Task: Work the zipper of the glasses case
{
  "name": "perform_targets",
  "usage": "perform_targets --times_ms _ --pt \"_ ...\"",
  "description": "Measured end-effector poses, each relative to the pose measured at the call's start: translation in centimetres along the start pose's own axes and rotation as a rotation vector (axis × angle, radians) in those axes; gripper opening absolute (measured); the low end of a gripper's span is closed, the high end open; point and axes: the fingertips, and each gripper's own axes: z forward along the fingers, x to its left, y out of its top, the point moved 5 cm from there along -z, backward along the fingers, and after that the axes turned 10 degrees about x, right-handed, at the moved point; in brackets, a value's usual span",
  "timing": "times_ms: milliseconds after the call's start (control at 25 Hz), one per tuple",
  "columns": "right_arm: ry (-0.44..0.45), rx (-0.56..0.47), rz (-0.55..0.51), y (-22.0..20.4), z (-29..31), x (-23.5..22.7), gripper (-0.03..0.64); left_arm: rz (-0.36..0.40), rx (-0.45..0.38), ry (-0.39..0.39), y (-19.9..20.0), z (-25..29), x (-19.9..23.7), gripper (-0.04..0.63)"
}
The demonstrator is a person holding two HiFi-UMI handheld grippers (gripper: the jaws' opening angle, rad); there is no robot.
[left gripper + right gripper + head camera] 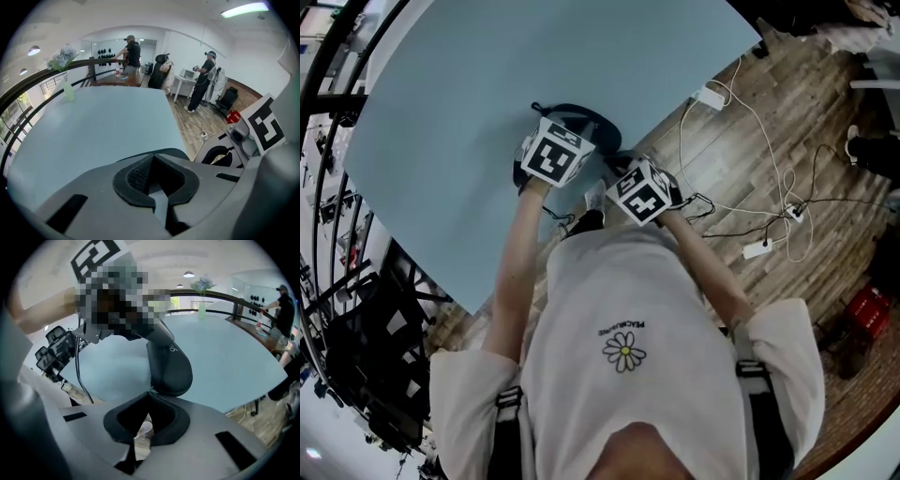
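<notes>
The black glasses case [581,116] lies near the front edge of the light blue table [469,112], mostly hidden under the two marker cubes. My left gripper [555,155] is shut, its tips [153,158] at one end of the case [177,153]; a pinch there cannot be made out. In the right gripper view the case [169,364] runs from the left gripper down to my right gripper [150,392]. Its jaws are closed at the case's near end, where a small zipper pull shows. My right gripper [630,186] sits at the table's edge.
The table edge runs diagonally just right of the case, with wooden floor beyond. White cables and power strips [759,211] lie on the floor, with a red object [867,314] further right. A vase of flowers [68,86] stands at the far table edge. People [202,79] stand far off.
</notes>
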Motion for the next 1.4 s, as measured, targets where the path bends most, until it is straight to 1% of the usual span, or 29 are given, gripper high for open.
perform_targets --times_ms 80,120,280,480,680,760,800,880,1000,1080,1160,1280,1400 --pt "-0.022 -0.004 0.066 0.1 0.3 0.2 0.008 0.005 -0.009 0.002 -0.2 -0.1 0.0 0.014" --pt "-0.034 -0.005 0.080 0.1 0.4 0.2 0.008 0.005 -0.014 0.002 -0.3 -0.1 0.0 0.014" --pt "-0.070 -0.009 0.083 0.0 0.6 0.3 0.008 0.010 -0.027 0.007 -0.4 0.0 -0.2 0.014" --pt "-0.074 -0.010 0.045 -0.4 0.5 -0.1 0.008 0.023 -0.038 0.007 -0.1 0.4 -0.3 0.014" --pt "-0.047 -0.003 0.007 -0.6 0.2 -0.2 0.009 -0.004 -0.026 0.017 0.1 0.4 -0.5 0.014" --pt "-0.036 0.000 -0.012 -0.7 -0.2 -0.4 0.031 -0.020 -0.033 0.029 0.2 0.3 -0.4 0.015" --pt "-0.038 -0.001 -0.016 -0.9 -0.5 -0.8 0.048 -0.027 -0.039 0.037 0.4 0.3 -0.4 0.015" --pt "-0.054 -0.011 -0.006 -1.4 -1.5 -2.3 0.052 -0.045 -0.057 0.056 0.8 0.5 -0.5 0.015" --pt "-0.101 -0.049 0.005 -1.1 -3.5 -6.0 0.054 -0.092 -0.098 0.083 2.1 0.3 -0.2 0.015" --pt "-0.149 -0.088 -0.011 0.2 -5.2 -8.9 0.054 -0.126 -0.150 0.104 3.7 -0.8 0.1 0.015" --pt "-0.202 -0.140 -0.030 2.2 -7.0 -11.8 0.054 -0.161 -0.233 0.145 5.7 -2.5 0.9 0.015" --pt "-0.263 -0.245 -0.049 5.9 -10.1 -15.1 0.052 -0.246 -0.405 0.219 8.7 -6.4 2.3 0.015" --pt "-0.280 -0.396 -0.045 9.8 -14.3 -16.5 0.052 -0.382 -0.613 0.251 11.0 -11.2 2.6 0.015"
